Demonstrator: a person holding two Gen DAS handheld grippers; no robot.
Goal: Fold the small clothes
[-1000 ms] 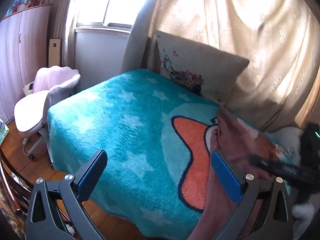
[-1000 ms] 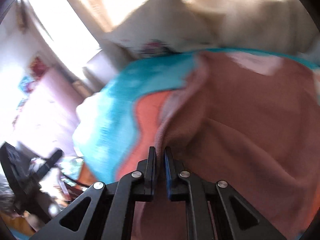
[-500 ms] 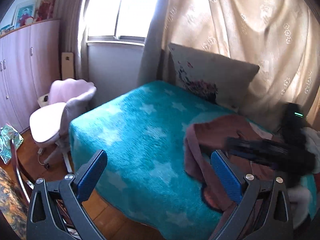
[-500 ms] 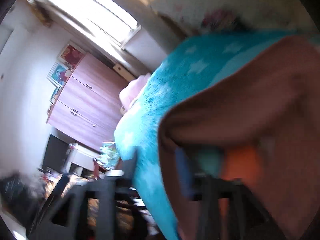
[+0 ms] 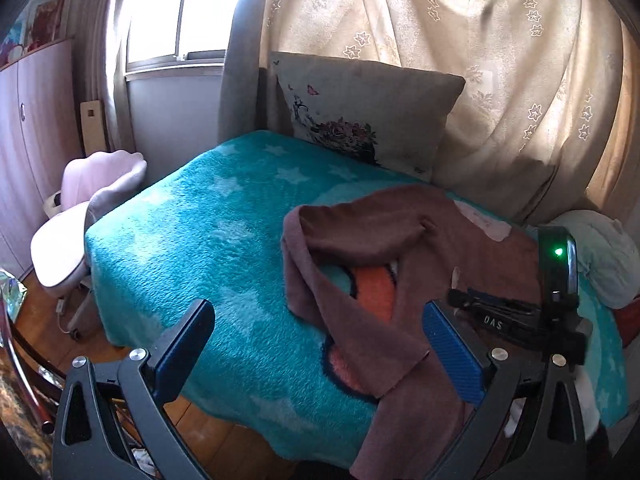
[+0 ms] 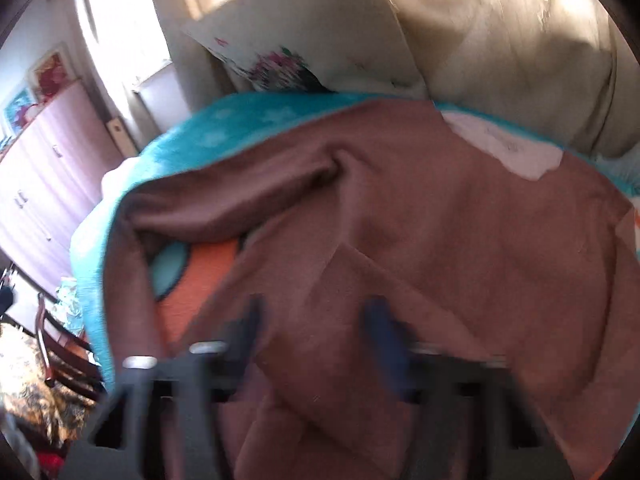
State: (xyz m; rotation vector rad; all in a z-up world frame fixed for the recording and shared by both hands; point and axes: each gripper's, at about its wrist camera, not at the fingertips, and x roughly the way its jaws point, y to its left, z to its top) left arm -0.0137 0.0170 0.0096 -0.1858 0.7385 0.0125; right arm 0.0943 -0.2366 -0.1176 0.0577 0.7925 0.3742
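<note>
A brown long-sleeved garment lies on the right half of the teal star blanket, one sleeve looped over an orange patch, its lower edge hanging off the bed's front. My left gripper stands open above the front edge, with the sleeve just beyond its blue pads and nothing between them. My right gripper, blurred, hovers low over the garment. Its jaws are closing but still apart, with cloth lying under the gap. In the left wrist view the right gripper shows at the right, over the garment.
A floral pillow leans against beige curtains at the bed's head. A pale bundle lies at the far right. A pink chair stands left of the bed, and wooden floor shows below.
The right gripper, shut on the garment's edge a second ago, let go and opened wide, then narrowed again. The sleeve now lies looped across the blanket. Both views have shifted.
</note>
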